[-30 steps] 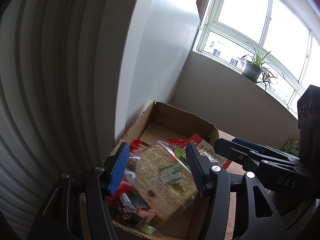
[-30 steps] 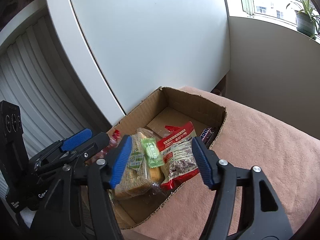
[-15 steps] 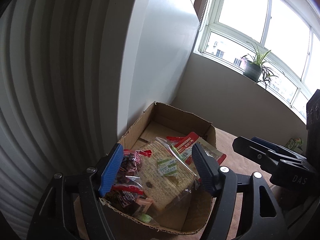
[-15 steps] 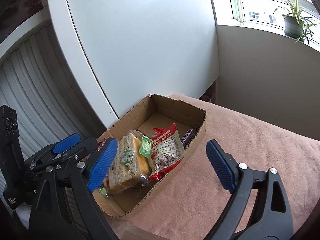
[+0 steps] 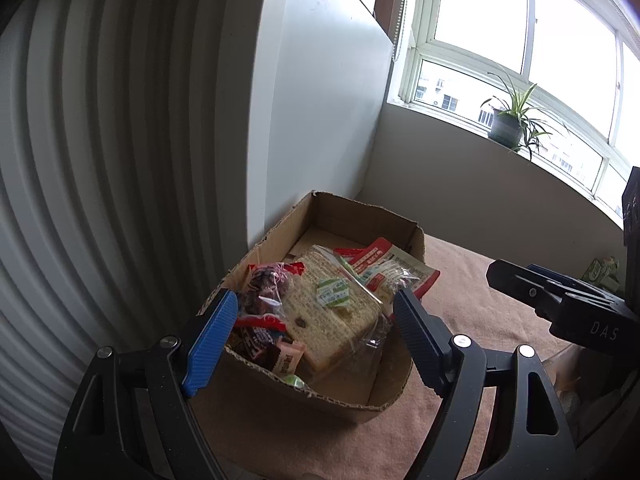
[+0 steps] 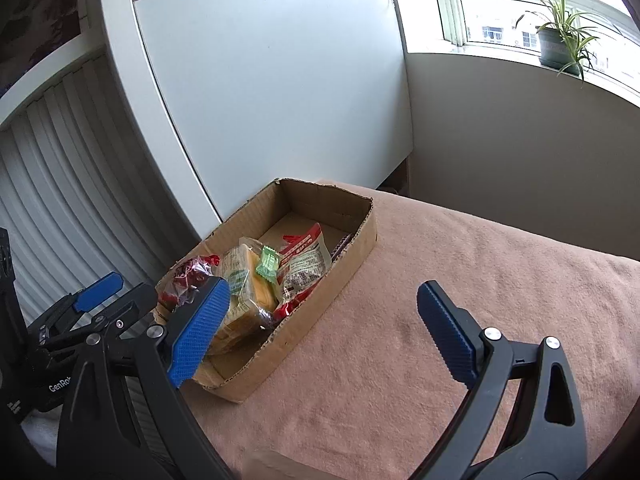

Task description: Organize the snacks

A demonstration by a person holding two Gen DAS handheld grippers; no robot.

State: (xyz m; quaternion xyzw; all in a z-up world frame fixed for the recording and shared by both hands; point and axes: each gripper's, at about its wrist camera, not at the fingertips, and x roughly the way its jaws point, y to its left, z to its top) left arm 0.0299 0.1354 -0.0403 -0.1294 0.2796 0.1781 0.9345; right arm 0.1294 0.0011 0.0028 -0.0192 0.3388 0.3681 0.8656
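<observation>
A shallow cardboard box [image 5: 362, 213] [image 6: 362, 256] sits on a pink cloth [image 6: 460, 288] at the table's left edge. In it lie a bagged bread loaf [image 5: 332, 312] [image 6: 244, 280], a red-and-white snack packet [image 5: 384, 268] [image 6: 306, 264], a red candy bag [image 5: 266, 282] [image 6: 192, 274], a green candy [image 6: 267, 263] and dark wrapped bars [image 5: 260, 340]. My left gripper [image 5: 312, 344] is open and empty, held just in front of the box. My right gripper [image 6: 324, 328] is open and empty, above the cloth to the right of the box.
A white cabinet panel [image 6: 272, 92] and a ribbed grey wall [image 5: 100, 160] stand behind and left of the box. A potted plant [image 5: 508, 124] sits on the window sill. A small green packet [image 5: 600, 270] lies on the cloth at far right.
Both grippers have drawn back and up from the box. The right gripper's jaws have opened wider and it has shifted right over the cloth. The snacks have stayed in the box.
</observation>
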